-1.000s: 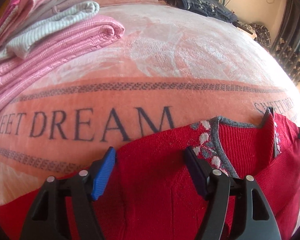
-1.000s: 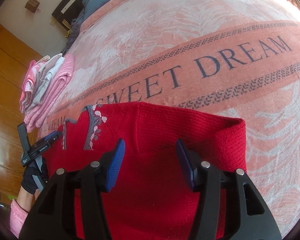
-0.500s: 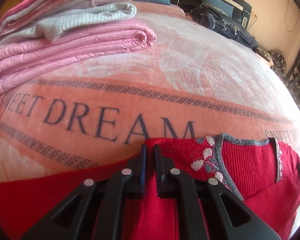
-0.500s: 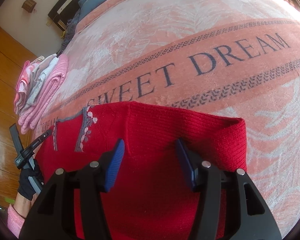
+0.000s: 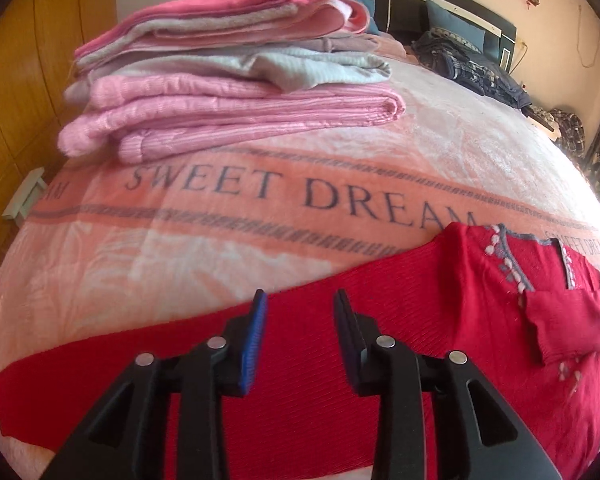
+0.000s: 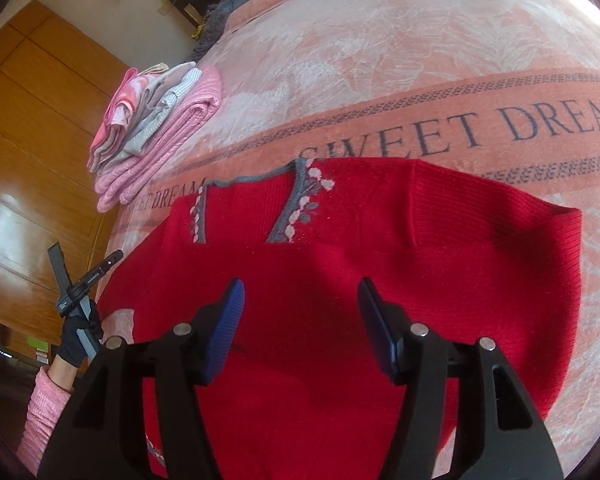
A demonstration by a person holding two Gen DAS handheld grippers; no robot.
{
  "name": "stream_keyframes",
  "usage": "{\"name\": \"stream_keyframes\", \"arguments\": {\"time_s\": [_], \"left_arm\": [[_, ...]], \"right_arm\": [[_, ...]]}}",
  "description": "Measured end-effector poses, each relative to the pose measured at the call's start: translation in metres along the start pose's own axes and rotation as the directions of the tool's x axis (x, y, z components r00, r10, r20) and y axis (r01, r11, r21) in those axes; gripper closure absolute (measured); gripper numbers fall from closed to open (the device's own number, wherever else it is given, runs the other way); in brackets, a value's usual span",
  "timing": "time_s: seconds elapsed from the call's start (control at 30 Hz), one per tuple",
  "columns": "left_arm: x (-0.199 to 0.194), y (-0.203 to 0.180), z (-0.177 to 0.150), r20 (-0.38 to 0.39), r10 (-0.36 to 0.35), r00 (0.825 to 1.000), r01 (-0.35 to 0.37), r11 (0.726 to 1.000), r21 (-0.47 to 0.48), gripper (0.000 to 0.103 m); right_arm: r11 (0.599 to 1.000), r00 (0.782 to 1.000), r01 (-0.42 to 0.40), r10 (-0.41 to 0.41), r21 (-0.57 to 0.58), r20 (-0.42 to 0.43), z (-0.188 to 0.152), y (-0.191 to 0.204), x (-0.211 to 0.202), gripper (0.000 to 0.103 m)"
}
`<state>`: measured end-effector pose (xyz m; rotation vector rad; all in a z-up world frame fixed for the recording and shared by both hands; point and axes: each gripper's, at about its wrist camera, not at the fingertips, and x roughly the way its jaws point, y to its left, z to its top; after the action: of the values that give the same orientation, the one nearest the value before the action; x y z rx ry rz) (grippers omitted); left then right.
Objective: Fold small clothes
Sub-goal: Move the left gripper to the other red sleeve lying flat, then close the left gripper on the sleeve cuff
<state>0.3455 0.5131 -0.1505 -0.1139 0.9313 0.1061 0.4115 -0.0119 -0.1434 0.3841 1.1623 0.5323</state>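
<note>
Left wrist view, from left to right: a stack of folded clothes (image 5: 228, 80), mostly pink with one pale grey-blue piece, lies on the far left part of the bed, on a peach blanket (image 5: 220, 240) lettered "SWEET DREAM". A red sweater (image 5: 440, 320) is spread flat across the near edge of the blanket, its left sleeve reaching toward the left rim of the picture and its grey, flower-trimmed neckline (image 5: 512, 264) at the right. The other sleeve is folded over the body at the far right. The left hand-held gripper (image 5: 300, 328) hangs over the left sleeve with its jaws parted and nothing between them; whether the tips touch the knit cannot be told. Dark clothes (image 5: 472, 68) lie heaped by the headboard.

Right wrist view, from left to right: a gloved hand (image 6: 78, 340) with a pink sleeve holds the left hand-held gripper at the bed's edge, before a wooden wardrobe (image 6: 32, 160). The folded stack sits beyond the sweater's neckline. The right hand-held gripper (image 6: 300, 324) is released, its blue-padded jaws wide apart above the sweater's body, grasping nothing. A folded edge of the sweater lies at the right.
</note>
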Motion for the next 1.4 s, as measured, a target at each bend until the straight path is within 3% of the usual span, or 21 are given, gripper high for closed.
{"name": "stream_keyframes", "arguments": {"time_s": [0.17, 0.3, 0.4, 0.5, 0.57, 0.63, 0.73, 0.9, 1.0, 1.3, 1.33, 1.4], "left_arm": [[0.02, 0.04, -0.027, -0.086, 0.016, 0.996, -0.023, 0.997, -0.07, 0.068], [0.02, 0.055, -0.029, -0.084, -0.038, 0.996, 0.024, 0.986, -0.164, 0.072], [0.012, 0.06, -0.029, -0.082, -0.043, 0.996, 0.028, 0.985, -0.171, 0.074], [-0.011, 0.071, -0.037, -0.074, -0.037, 0.997, 0.023, 0.983, -0.18, 0.068], [-0.033, 0.089, -0.048, -0.061, -0.041, 0.997, 0.026, 0.975, -0.221, 0.055], [-0.057, 0.116, -0.065, -0.055, -0.031, 0.998, 0.014, 0.957, -0.289, 0.054], [-0.087, 0.162, -0.101, -0.091, 0.001, 0.996, -0.04, 0.905, -0.424, 0.054], [-0.109, 0.228, -0.152, -0.037, -0.081, 0.996, 0.037, 0.753, -0.657, 0.054], [-0.101, 0.255, -0.162, -0.006, -0.084, 0.996, 0.054, 0.697, -0.715, 0.055], [-0.074, 0.317, -0.171, 0.114, -0.084, 0.99, 0.141, 0.543, -0.828, 0.059], [-0.073, 0.32, -0.17, 0.122, -0.075, 0.99, 0.143, 0.536, -0.832, 0.06], [-0.073, 0.322, -0.165, 0.125, -0.042, 0.991, 0.128, 0.549, -0.826, 0.067]], "right_arm": [[0.999, 0.997, 0.034, -0.036, -0.033, -0.071, -0.005, 0.027, 0.036, 0.044], [0.994, 0.988, 0.105, -0.106, -0.021, -0.114, -0.008, 0.03, 0.065, 0.043], [0.991, 0.986, 0.129, -0.133, -0.044, -0.104, -0.011, 0.037, 0.071, 0.035], [0.992, 0.99, 0.105, -0.11, -0.065, -0.084, -0.011, 0.051, 0.067, 0.035], [0.995, 0.994, 0.062, -0.068, -0.073, -0.081, -0.011, 0.062, 0.065, 0.035], [0.994, 0.994, 0.045, -0.055, -0.101, -0.093, -0.015, 0.076, 0.067, 0.035], [0.989, 0.991, 0.011, -0.031, -0.148, -0.131, -0.025, 0.098, 0.075, 0.035], [0.98, 0.983, -0.013, -0.024, -0.197, -0.181, -0.04, 0.125, 0.09, 0.035], [0.975, 0.981, -0.008, -0.035, -0.222, -0.189, -0.044, 0.135, 0.097, 0.035], [0.985, 0.98, -0.023, -0.01, -0.168, -0.197, -0.041, 0.128, 0.112, 0.036], [0.986, 0.981, -0.027, -0.006, -0.166, -0.195, -0.041, 0.127, 0.112, 0.036], [0.986, 0.981, -0.032, -0.001, -0.166, -0.192, -0.041, 0.126, 0.11, 0.036]]}}
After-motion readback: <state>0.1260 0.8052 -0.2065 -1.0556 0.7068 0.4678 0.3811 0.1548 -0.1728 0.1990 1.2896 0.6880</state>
